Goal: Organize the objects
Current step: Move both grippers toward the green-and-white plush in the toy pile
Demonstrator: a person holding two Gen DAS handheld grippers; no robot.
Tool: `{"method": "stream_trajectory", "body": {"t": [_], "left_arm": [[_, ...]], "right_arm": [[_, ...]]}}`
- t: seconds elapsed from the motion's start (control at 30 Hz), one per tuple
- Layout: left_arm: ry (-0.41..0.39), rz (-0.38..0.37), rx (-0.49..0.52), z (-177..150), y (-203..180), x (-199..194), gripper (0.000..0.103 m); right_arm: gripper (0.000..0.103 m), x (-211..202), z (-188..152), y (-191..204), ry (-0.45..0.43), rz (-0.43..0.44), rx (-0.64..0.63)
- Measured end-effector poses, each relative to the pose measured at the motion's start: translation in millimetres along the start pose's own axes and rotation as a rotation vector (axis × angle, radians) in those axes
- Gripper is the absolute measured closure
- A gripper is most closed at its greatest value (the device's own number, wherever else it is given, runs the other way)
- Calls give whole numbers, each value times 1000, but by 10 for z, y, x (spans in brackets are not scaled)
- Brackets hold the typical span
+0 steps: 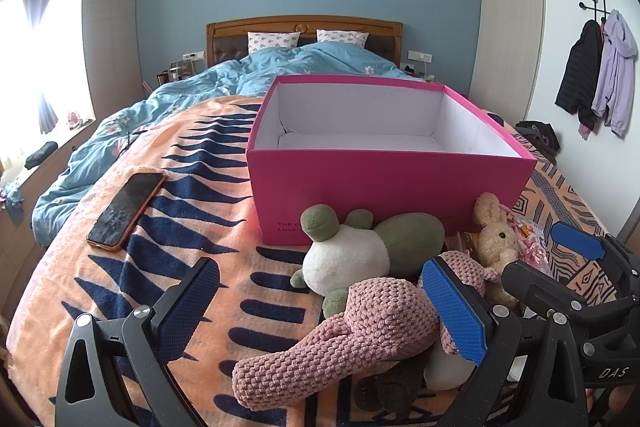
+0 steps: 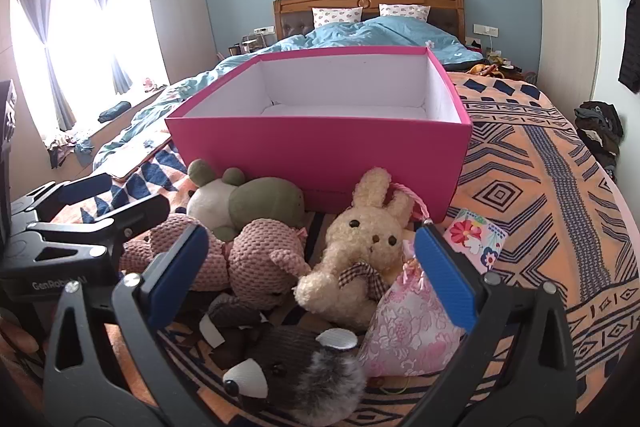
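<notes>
An empty pink box (image 1: 384,183) (image 2: 320,151) stands on the bed's orange patterned blanket (image 1: 208,227). In front of it lies a heap of soft toys: a green and white frog (image 1: 352,251) (image 2: 248,199), a pink knitted toy (image 1: 352,331) (image 2: 248,259), a cream rabbit (image 1: 496,239) (image 2: 360,247), a dark grey furry toy (image 2: 292,371) and a pink floral pouch (image 2: 408,327). My left gripper (image 1: 320,311) is open above the pink knitted toy. My right gripper (image 2: 308,267) (image 1: 576,247) is open over the rabbit and the pouch. Neither holds anything.
A phone in an orange case (image 1: 126,209) lies on the blanket left of the box. A flowered card (image 2: 476,239) sits right of the rabbit. A blue duvet (image 1: 224,83) covers the bed's far half. Jackets (image 1: 596,71) hang on the right wall.
</notes>
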State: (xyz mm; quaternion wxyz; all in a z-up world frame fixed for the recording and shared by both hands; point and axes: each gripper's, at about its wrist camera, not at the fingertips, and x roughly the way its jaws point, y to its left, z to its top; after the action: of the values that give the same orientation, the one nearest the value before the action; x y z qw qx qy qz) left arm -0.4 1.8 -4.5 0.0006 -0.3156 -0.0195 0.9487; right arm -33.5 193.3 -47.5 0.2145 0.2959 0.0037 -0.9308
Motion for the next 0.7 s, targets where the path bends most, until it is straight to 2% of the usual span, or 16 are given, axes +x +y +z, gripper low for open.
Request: {"method": "stream_trajectory", "body": {"t": [0.47, 0.57, 0.7], "left_arm": [[12, -26, -4, 27, 59, 48, 0], [28, -62, -4, 28, 114, 91, 0], [41, -94, 11, 37, 158, 133, 0]], "right_arm": [[1, 39, 66, 27, 14, 63, -24], [6, 72, 95, 44, 22, 75, -38], [21, 156, 146, 78, 55, 117, -59]]}}
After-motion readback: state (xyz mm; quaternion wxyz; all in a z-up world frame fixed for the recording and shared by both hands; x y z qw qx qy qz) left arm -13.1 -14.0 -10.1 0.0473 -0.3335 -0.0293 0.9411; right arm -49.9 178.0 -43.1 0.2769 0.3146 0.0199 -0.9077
